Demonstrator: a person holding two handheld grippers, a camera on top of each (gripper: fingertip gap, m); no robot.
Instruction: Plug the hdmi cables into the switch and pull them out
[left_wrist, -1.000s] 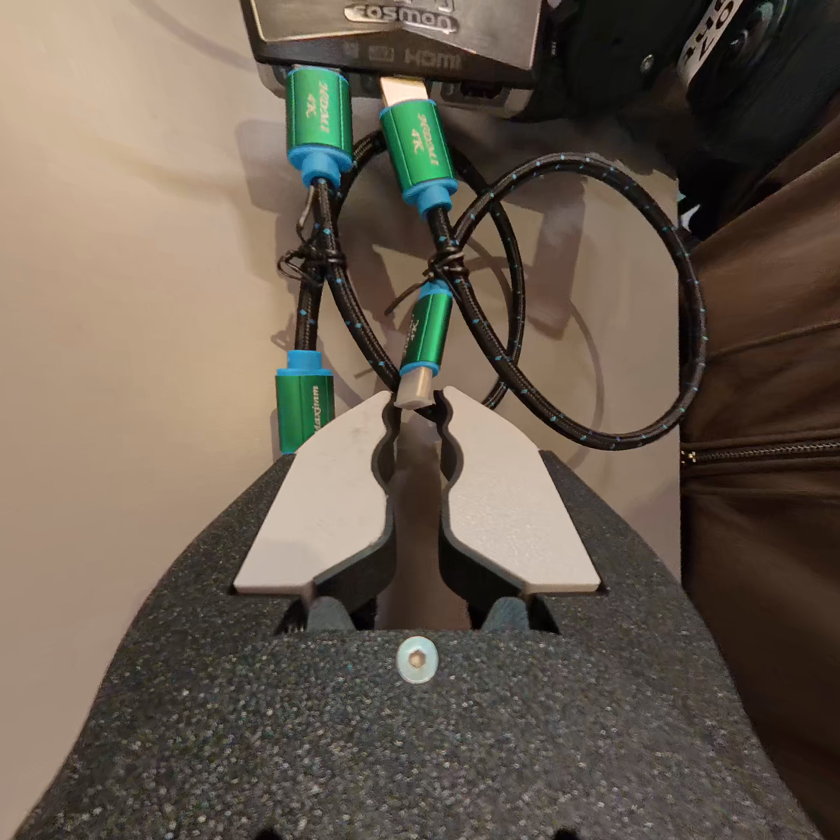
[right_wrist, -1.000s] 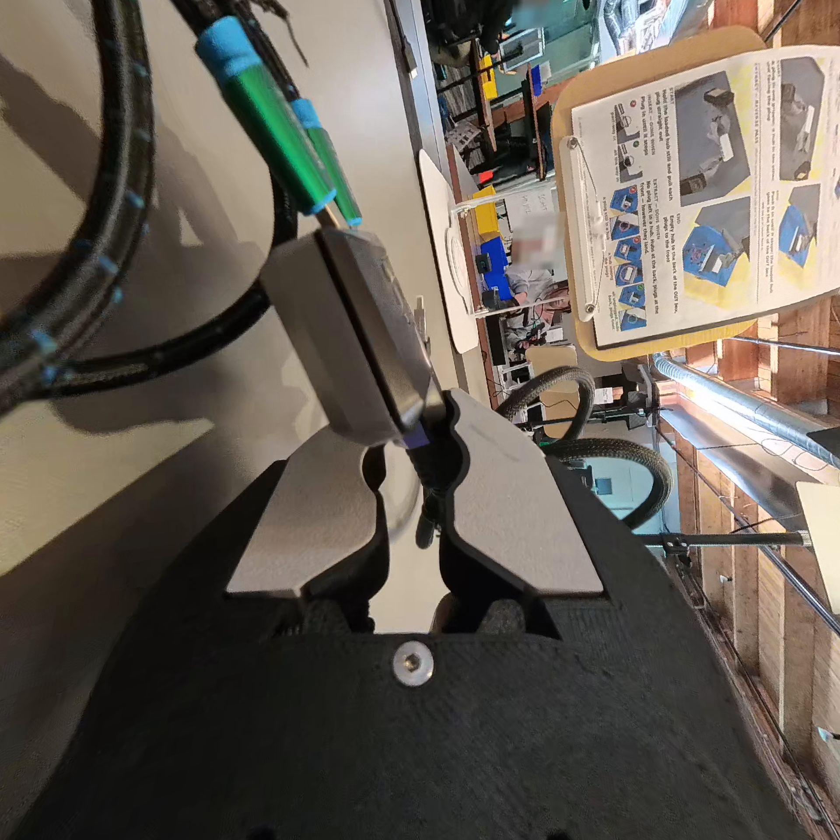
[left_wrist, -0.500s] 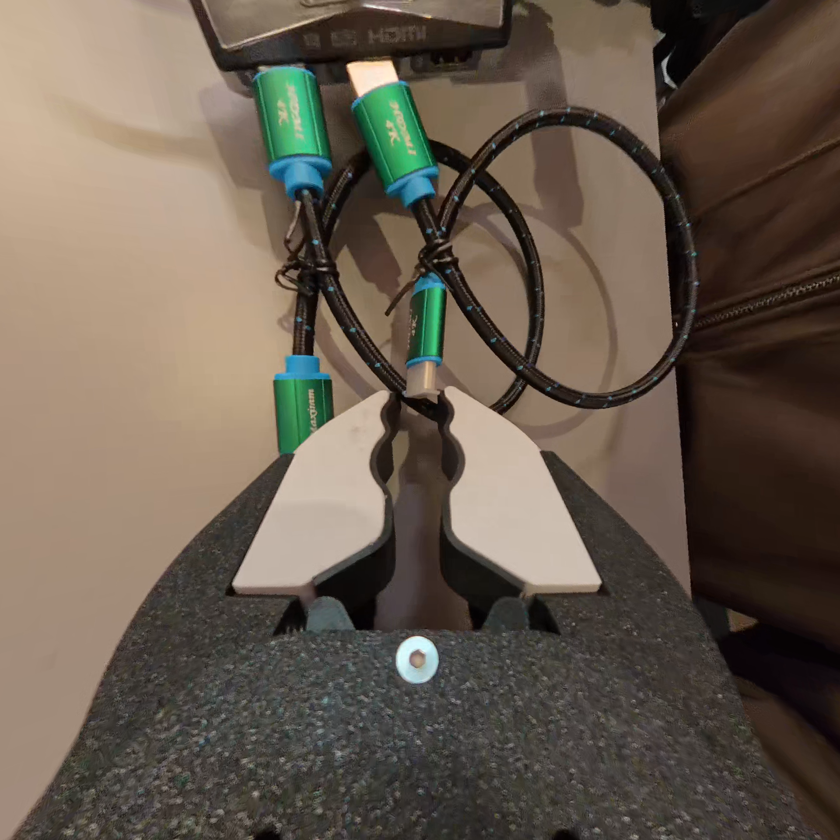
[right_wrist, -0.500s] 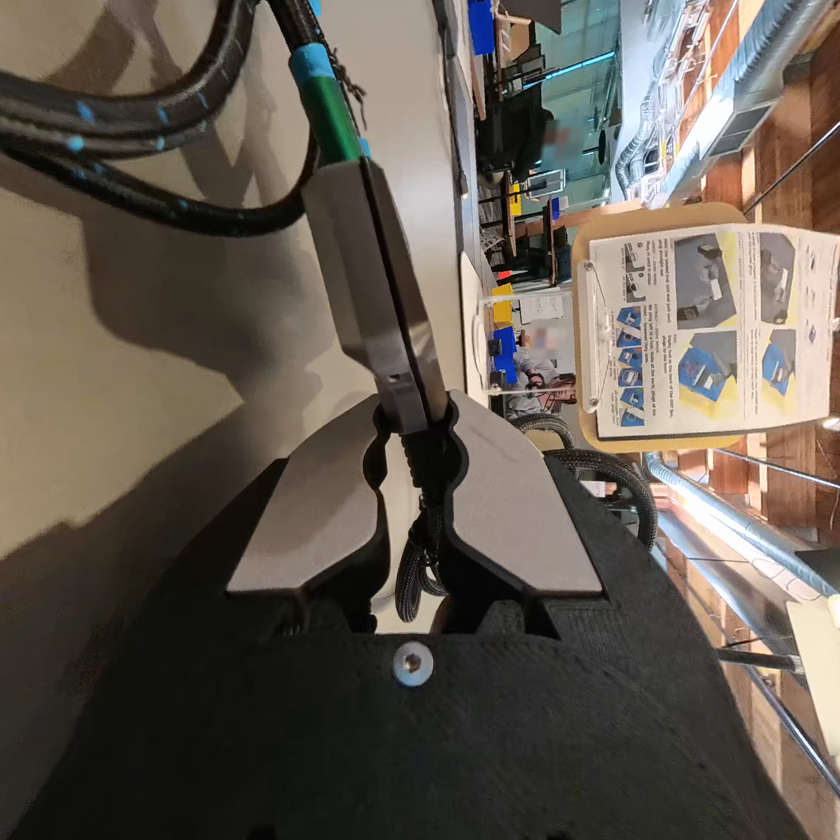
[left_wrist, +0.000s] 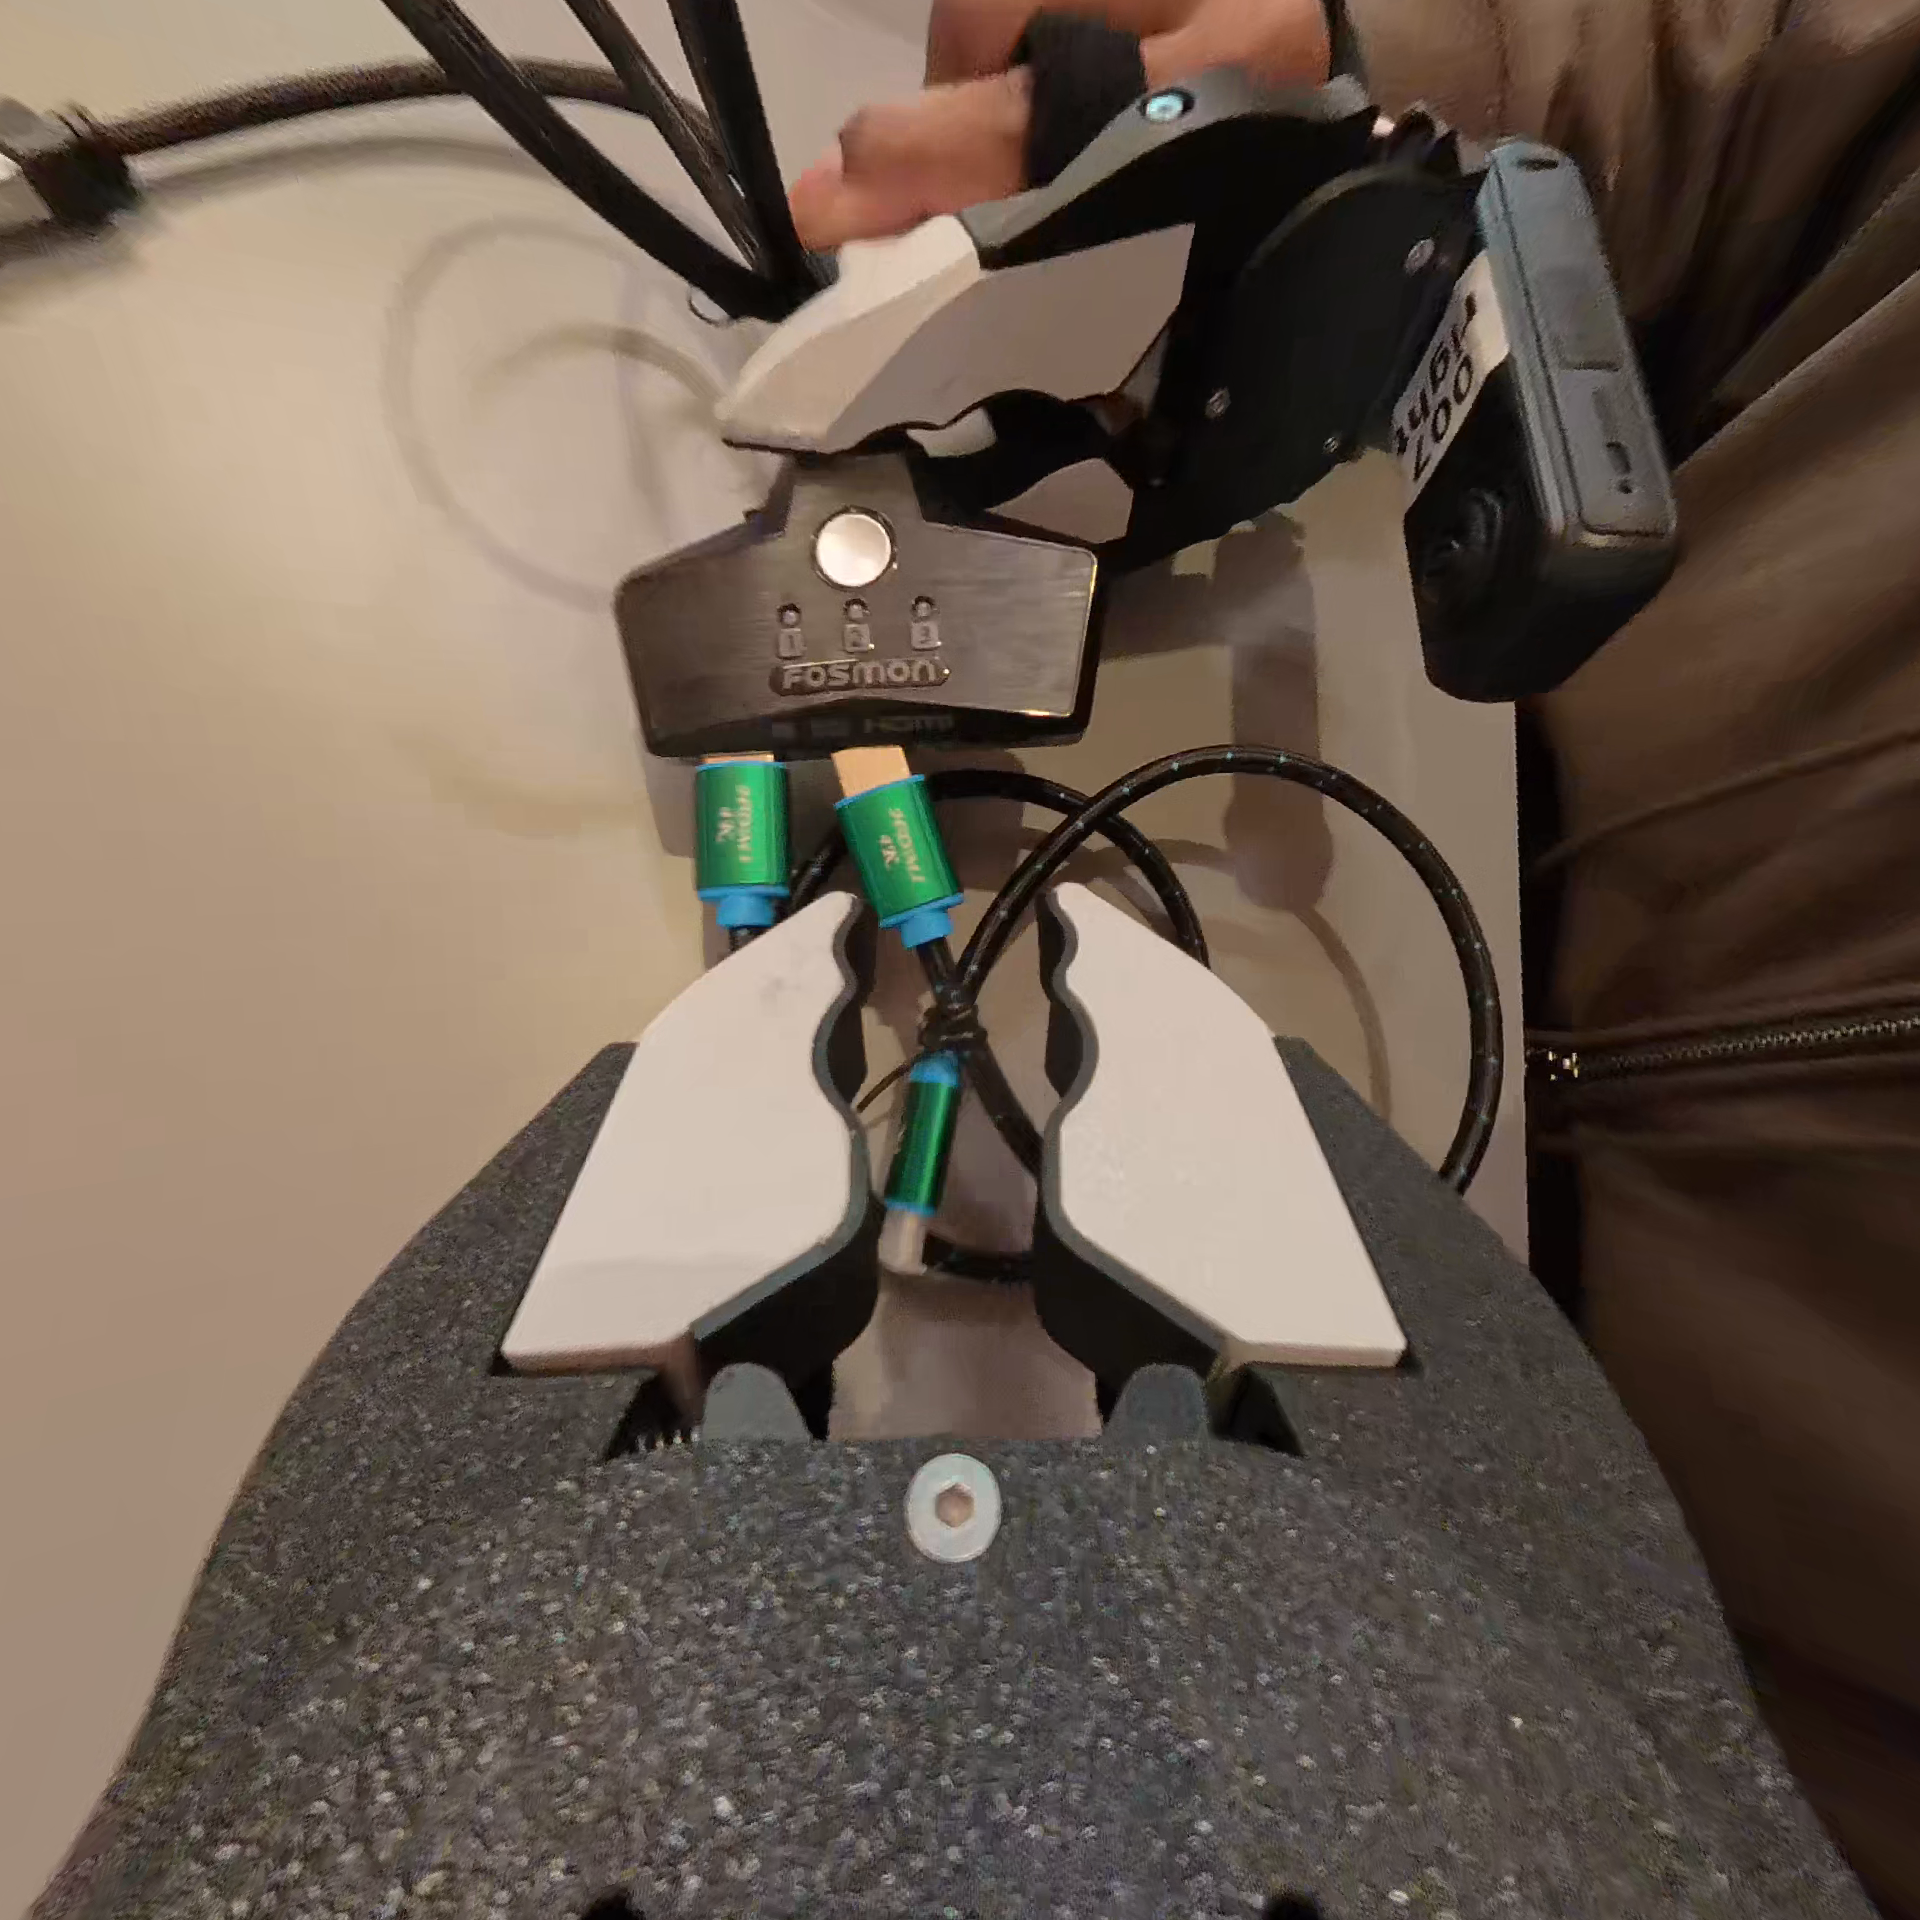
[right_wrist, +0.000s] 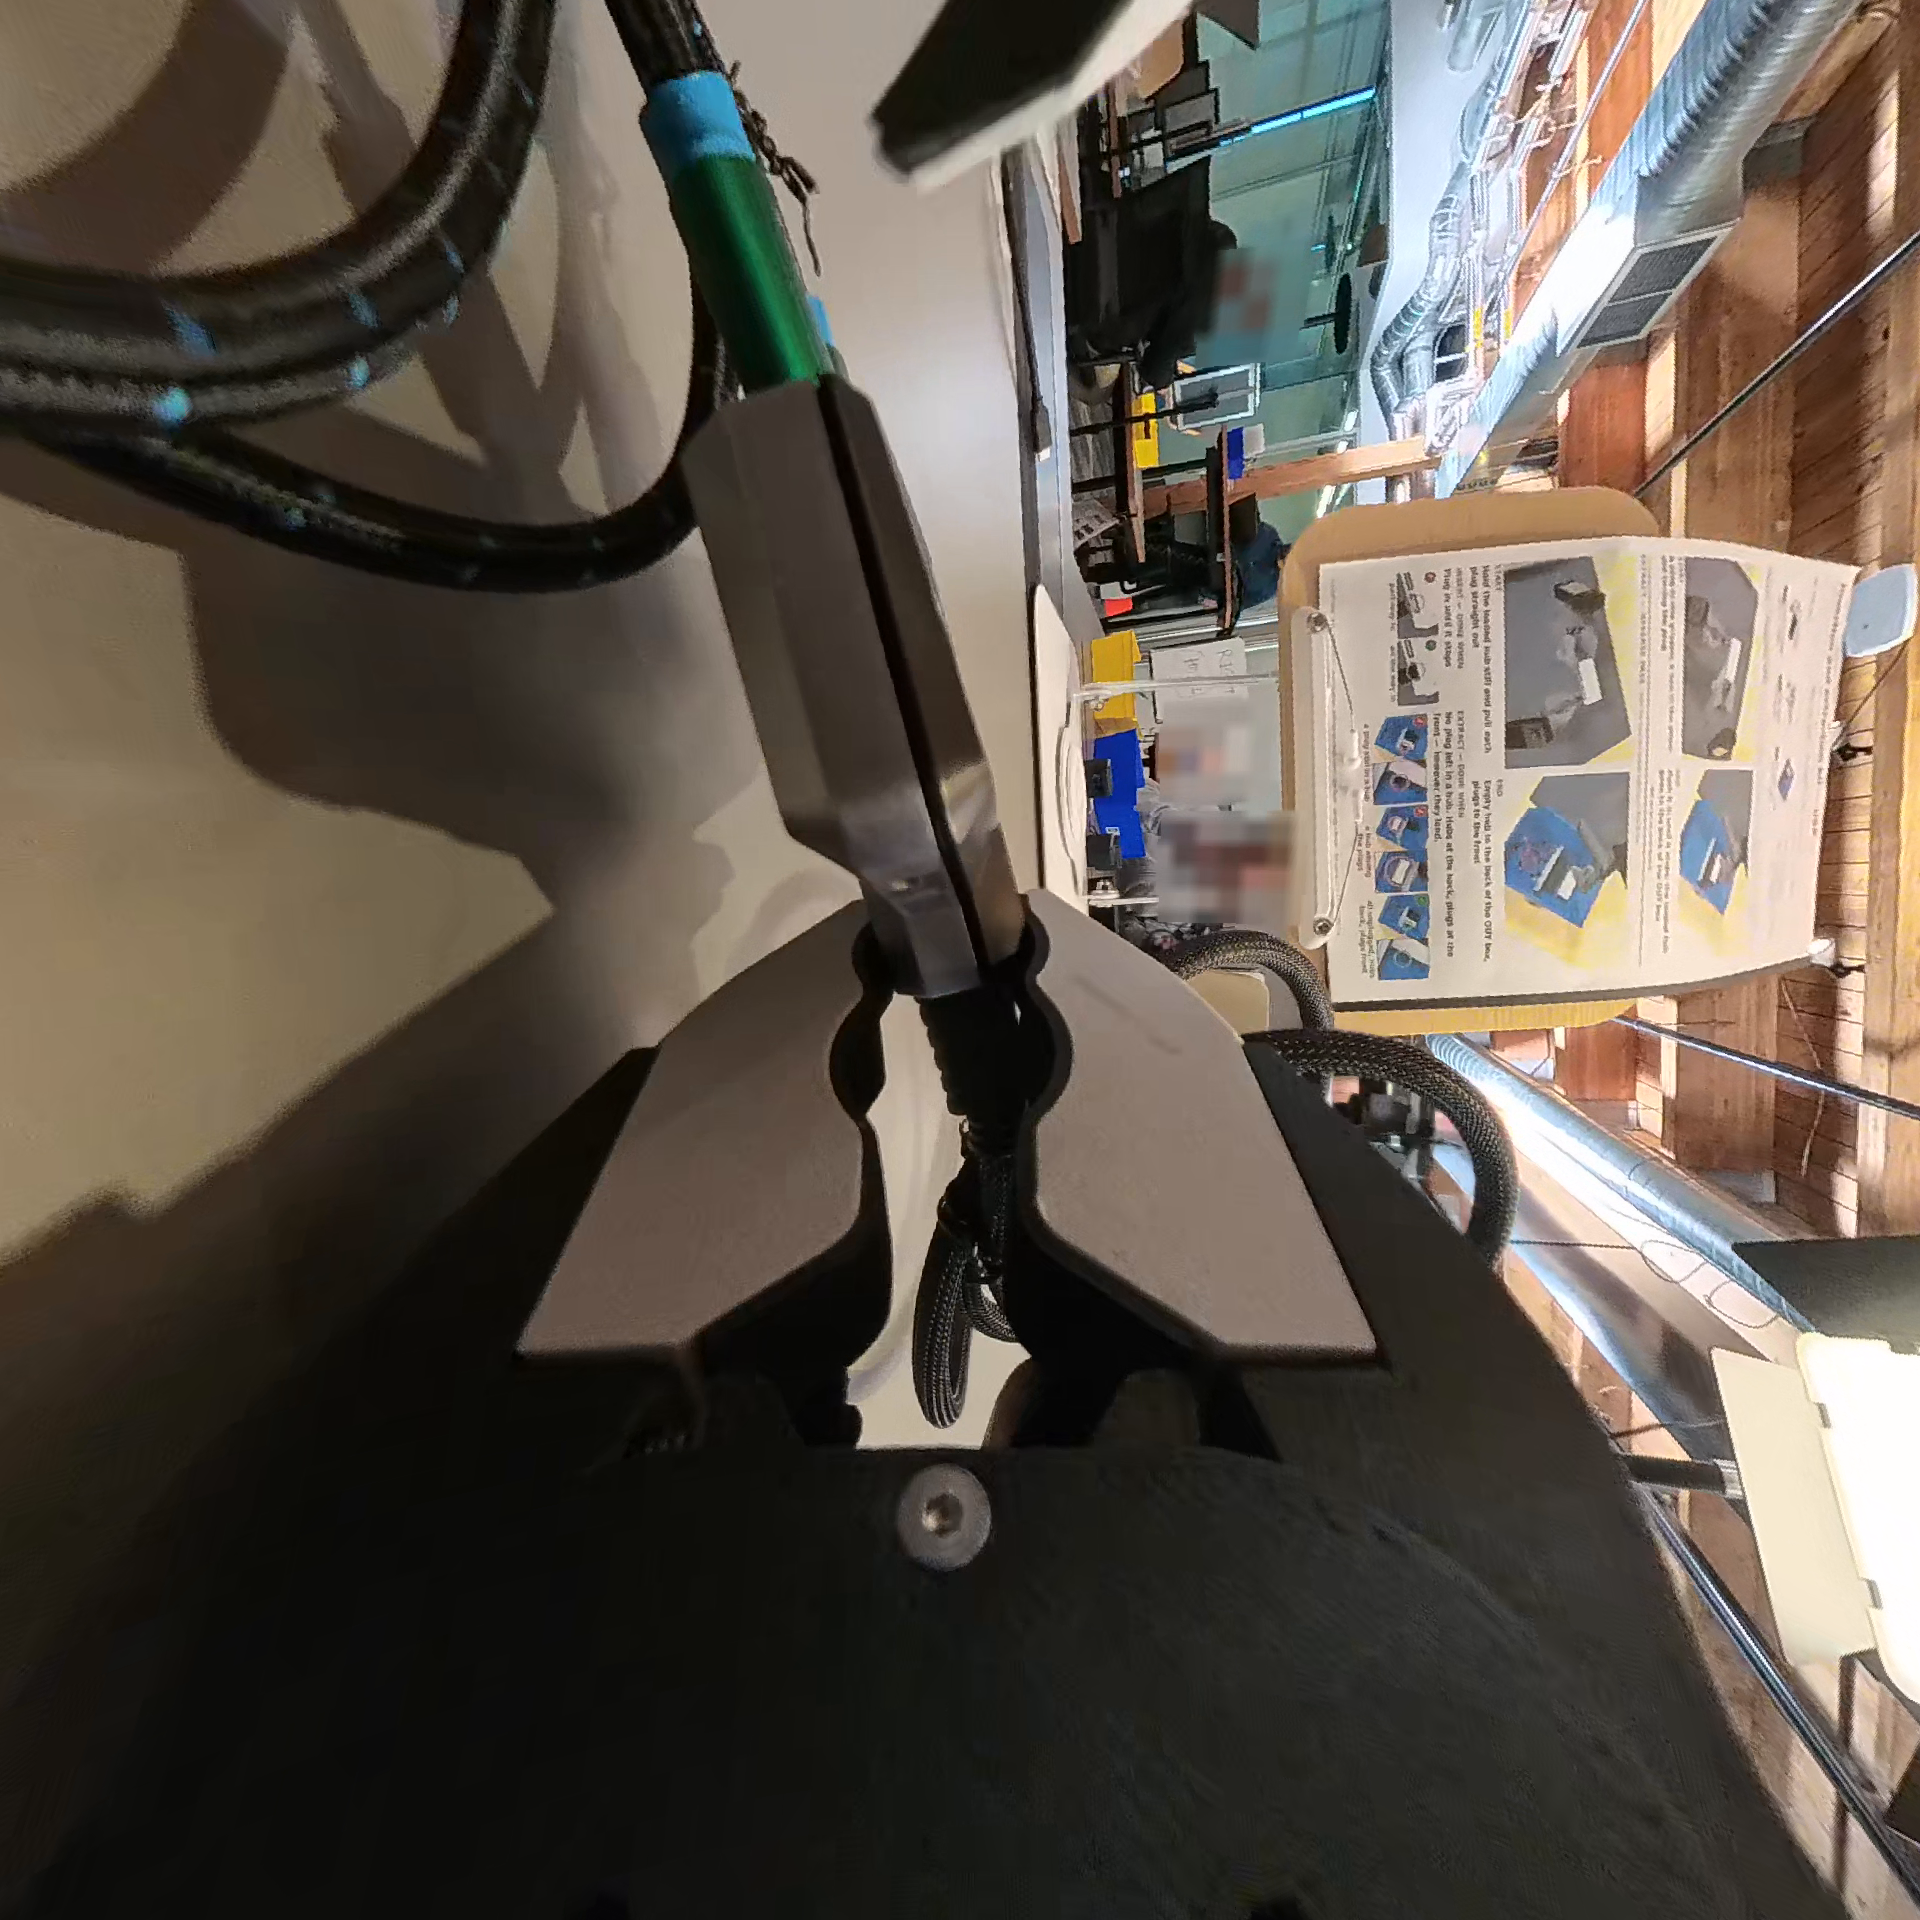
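**Right gripper clamps switch box; left gripper open around a cable**

Right gripper (right_wrist: 951, 961) has its two pads pressed on the narrow end of a black switch box (left_wrist: 854, 634), which it holds just above the beige tabletop (left_wrist: 260, 831); a dark braided lead (right_wrist: 951, 1309) runs back from that end between its fingers. Left gripper (left_wrist: 951, 920) is open, its fingertips (left_wrist: 821, 920) standing apart on either side of a black braided cable (left_wrist: 940, 977) without pressing on it.

Two green plugs with blue collars sit at the box's near edge. One green plug (left_wrist: 740, 842) is seated fully in its port. Its neighbour, the second green plug (left_wrist: 896, 847), sits tilted with its gold tip showing, just ahead of the left gripper's fingertips. A third green plug (left_wrist: 923, 1143) hangs loose between the left gripper's fingers, tied to the cable.

The cable loops out to the right, near a brown jacket (left_wrist: 1714, 935). A hand (left_wrist: 914, 156) grips the right gripper's handle. Beyond the table, a clipboard with a printed sheet (right_wrist: 1558, 769) stands upright.
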